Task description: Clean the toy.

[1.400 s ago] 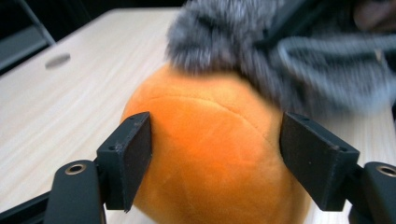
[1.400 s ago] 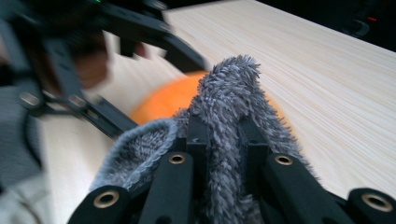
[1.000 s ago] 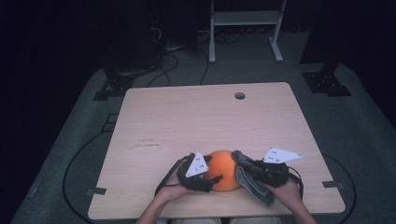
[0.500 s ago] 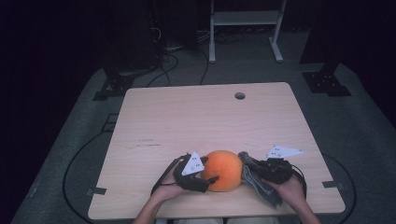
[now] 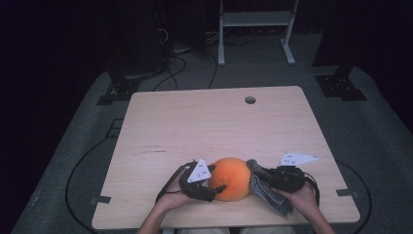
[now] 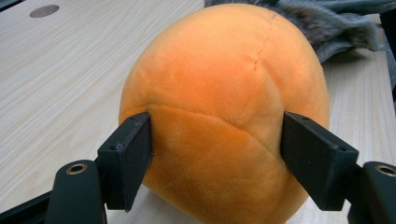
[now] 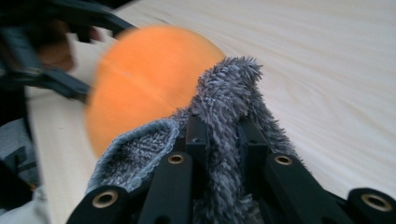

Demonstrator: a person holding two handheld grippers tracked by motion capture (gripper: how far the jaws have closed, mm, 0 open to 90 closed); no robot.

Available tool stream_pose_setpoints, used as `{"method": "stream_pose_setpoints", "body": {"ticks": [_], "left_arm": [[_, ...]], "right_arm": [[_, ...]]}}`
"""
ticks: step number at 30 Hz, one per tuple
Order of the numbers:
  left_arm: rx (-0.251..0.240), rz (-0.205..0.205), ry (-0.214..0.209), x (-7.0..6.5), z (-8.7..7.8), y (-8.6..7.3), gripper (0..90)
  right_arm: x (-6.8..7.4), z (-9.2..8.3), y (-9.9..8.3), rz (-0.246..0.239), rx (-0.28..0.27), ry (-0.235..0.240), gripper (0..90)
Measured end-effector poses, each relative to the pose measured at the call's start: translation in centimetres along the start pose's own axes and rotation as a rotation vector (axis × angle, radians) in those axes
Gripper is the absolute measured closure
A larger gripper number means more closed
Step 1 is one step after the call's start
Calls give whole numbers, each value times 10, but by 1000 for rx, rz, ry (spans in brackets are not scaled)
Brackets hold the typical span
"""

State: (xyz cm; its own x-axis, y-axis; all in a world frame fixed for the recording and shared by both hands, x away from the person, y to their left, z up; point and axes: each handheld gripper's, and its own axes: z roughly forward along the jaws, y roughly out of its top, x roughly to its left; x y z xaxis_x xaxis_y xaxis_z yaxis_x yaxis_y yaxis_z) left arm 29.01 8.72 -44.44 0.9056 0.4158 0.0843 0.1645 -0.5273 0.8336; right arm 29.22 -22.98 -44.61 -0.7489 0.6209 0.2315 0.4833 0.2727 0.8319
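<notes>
Gripping: the left claw (image 5: 220,186) presses its two black pads against the sides of the orange plush ball (image 5: 231,178); in the left gripper view the pads (image 6: 128,156) dent the soft fabric on either side of the ball (image 6: 224,107).
Pinching: the right claw (image 5: 257,175) is clenched on a fold of the grey fuzzy cloth (image 5: 267,192); in the right gripper view the cloth (image 7: 224,121) stands up squeezed between the two nearly closed jaws.
Ball, place: on the counter (image 5: 219,131), near the front edge, between the two claws, resting on the wood.
Ball, look: round, orange, stitched seams across the surface, one seam running up from the middle in the left gripper view.
Cloth, place: just right of the ball and touching its right side; part of it hangs toward the front edge of the counter under the right hand (image 5: 302,197).
Cloth, shape: a bound edge curls open like the mouth of a pouch (image 7: 135,149) in the right gripper view; whether anything lies inside cannot be told.
Ball and cloth: the ball sits outside the cloth, beside it.
Left hand (image 5: 170,199): at the front edge, holding the left claw level toward the ball.
Counter: light wood, with a round hole (image 5: 250,100) near the far edge, well apart from the ball.
</notes>
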Motion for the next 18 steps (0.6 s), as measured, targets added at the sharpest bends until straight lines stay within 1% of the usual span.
{"method": "stream_pose_setpoints", "body": {"ticks": [2, 3, 5, 7, 8, 9, 10, 11, 12, 13, 14, 15, 16, 17, 18], "left_arm": [[2, -5, -4, 1, 0, 0, 262], [4, -4, -3, 0, -1, -1, 262], [1, 2, -4, -1, -1, 0, 262], [7, 5, -14, -2, 0, 1, 262], [10, 3, -31, -3, 0, 2, 262], [11, -3, -59, -3, 0, 4, 248], [15, 7, -80, -3, -2, 7, 231], [20, 6, -89, -2, -3, 10, 206], [14, -15, -94, 0, -3, 13, 172], [3, -41, -96, 2, -2, 15, 143], [4, -57, -69, 4, 0, 16, 105], [22, -64, -43, 5, 4, 16, 81], [35, -85, -44, 6, 8, 16, 50], [53, -111, -53, 7, 12, 15, 41], [48, -127, -51, 7, 15, 14, 47]], "right_arm": [[-5, 1, -1, 8, 33, -41, 776], [-6, 1, -2, 21, 38, -45, 776], [-5, -3, 1, 24, -2, -20, 776], [3, -7, 9, 11, -79, 40, 776], [8, -8, 13, 0, -105, 77, 775], [13, -7, 16, -22, -113, 105, 775], [18, -5, 17, -49, -96, 118, 775], [22, -1, 16, -76, -66, 108, 776], [24, 2, 14, -94, -48, 89, 776], [24, 2, 13, -100, -41, 75, 776], [22, 2, 12, -102, -36, 70, 777], [21, 0, 12, -99, -31, 73, 777], [21, 0, 11, -100, -32, 73, 777], [21, 0, 11, -98, -33, 74, 776], [20, 0, 10, -97, -30, 74, 776]]}}
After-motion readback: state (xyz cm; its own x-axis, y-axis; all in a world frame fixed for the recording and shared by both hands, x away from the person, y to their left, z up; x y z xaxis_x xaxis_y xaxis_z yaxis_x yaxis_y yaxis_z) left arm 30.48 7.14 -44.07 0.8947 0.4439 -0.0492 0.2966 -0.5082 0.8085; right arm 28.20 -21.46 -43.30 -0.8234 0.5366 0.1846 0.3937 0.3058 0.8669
